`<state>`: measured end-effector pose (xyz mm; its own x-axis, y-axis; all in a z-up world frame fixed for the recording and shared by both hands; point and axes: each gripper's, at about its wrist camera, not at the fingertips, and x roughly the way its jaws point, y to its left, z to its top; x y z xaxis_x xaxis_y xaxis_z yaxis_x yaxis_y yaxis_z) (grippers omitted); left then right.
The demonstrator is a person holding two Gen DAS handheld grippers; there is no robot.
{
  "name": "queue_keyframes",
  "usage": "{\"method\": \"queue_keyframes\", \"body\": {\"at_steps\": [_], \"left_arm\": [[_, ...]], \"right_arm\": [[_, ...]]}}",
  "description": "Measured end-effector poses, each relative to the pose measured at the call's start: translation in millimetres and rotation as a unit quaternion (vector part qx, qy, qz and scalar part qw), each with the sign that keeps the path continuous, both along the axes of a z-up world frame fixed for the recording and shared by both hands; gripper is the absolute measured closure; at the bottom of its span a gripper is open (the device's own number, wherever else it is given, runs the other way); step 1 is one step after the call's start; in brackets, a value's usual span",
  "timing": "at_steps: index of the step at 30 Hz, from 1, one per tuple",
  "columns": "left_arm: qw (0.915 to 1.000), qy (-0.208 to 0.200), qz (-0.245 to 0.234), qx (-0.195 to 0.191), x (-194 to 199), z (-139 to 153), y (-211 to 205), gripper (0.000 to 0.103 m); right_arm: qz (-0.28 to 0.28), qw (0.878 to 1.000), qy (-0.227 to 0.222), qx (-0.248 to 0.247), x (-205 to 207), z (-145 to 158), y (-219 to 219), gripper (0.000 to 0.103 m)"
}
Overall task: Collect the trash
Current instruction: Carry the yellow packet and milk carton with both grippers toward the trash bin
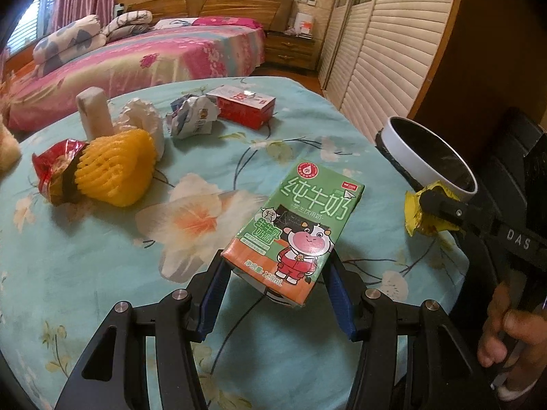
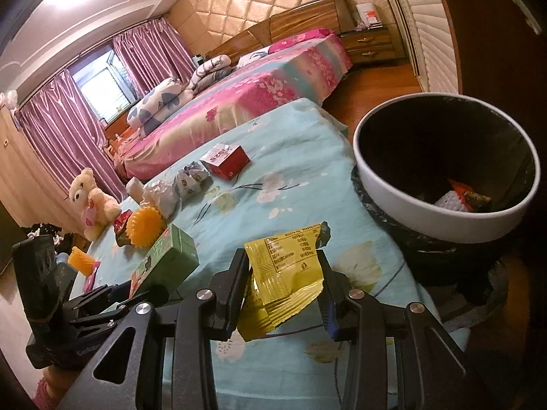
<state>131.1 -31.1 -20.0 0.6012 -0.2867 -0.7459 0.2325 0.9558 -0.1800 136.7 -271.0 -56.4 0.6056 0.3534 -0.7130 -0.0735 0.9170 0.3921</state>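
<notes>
Wide floral teal tablecloth [image 1: 102, 273] fills the near ground, with a pink-covered bed [image 1: 154, 54] behind it and a louvred wardrobe [image 1: 393, 61] off to the right. At the table's right edge stands the white-rimmed trash bin [image 2: 441, 218], black bag lining it, some white and orange scraps already lying at the bottom. Nothing sits between the bin's mouth and the right tool.

Scattered across the far half of the cloth: a red box [image 1: 244, 107], a crumpled carton [image 1: 193, 119] just beside it, a wad of white tissue [image 1: 142, 116], an upright white block [image 1: 94, 114], and a yellow foam fruit net [image 1: 116, 167] touching a red foil wrapper [image 1: 56, 171]. A teddy bear [image 2: 92, 201] sits past the table's left end.

Now the grippers. The left gripper [image 1: 277, 276] comes in low over the cloth, its blue-padded fingers [image 1: 213, 294] flanking the bottom end of the green milk carton [image 1: 301, 225]; the carton sits tilted, its near end raised, and the pads look pressed against both sides. The right gripper [image 2: 285, 263] is angled toward the bin, fingers clamped on the yellow snack wrapper [image 2: 283, 273], which hangs crumpled above the table's edge, just short of the bin's rim. A bare hand [image 1: 509, 328] grips the right handle.
</notes>
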Motion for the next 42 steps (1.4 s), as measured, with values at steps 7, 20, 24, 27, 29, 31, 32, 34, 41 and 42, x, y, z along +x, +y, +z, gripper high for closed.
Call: {"method": "queue_keyframes", "body": {"at_steps": [7, 20, 24, 27, 29, 31, 32, 34, 41, 42], "left_arm": [[0.9998, 0.017, 0.003, 0.007, 2.5, -10.9, -2.8, 0.049], [0.9999, 0.008, 0.001, 0.009, 0.8, -13.6, -3.7, 0.050], [1.0000, 0.003, -0.003, 0.002, 0.8, -8.2, -7.7, 0.051], [1.0000, -0.006, -0.008, 0.003, 2.8, -1.8, -14.8, 0.051], [0.9999, -0.012, -0.010, 0.002, 4.0, 2.5, -20.3, 0.051], [0.9997, -0.016, -0.016, -0.001, 5.9, 6.6, -26.2, 0.051], [0.9997, -0.017, -0.018, -0.003, 6.5, 8.4, -28.8, 0.051], [0.9994, -0.022, -0.026, -0.003, 7.4, 13.0, -36.0, 0.051], [0.9979, -0.039, -0.052, -0.004, 13.2, 24.6, -64.0, 0.051], [0.9976, -0.041, -0.055, -0.005, 13.8, 25.4, -67.1, 0.051]], "right_arm": [[0.011, 1.000, 0.019, -0.006, 1.3, -15.3, 5.9, 0.053], [-0.003, 1.000, 0.023, -0.015, -10.2, -16.4, -7.6, 0.066], [-0.006, 1.000, 0.015, -0.014, -9.9, -10.7, -12.0, 0.069], [-0.011, 1.000, 0.003, -0.013, -10.3, -1.3, -17.0, 0.069], [-0.015, 1.000, -0.003, -0.012, -9.9, 3.3, -20.6, 0.070], [-0.021, 1.000, -0.008, -0.010, -9.6, 7.8, -26.7, 0.070], [-0.023, 1.000, -0.009, -0.009, -9.6, 9.0, -28.9, 0.070], [-0.029, 0.999, -0.012, -0.010, -9.1, 11.1, -34.5, 0.070], [-0.059, 0.998, -0.020, -0.010, -9.5, 20.9, -62.1, 0.070], [-0.062, 0.998, -0.022, -0.011, -9.4, 21.9, -64.6, 0.070]]}}
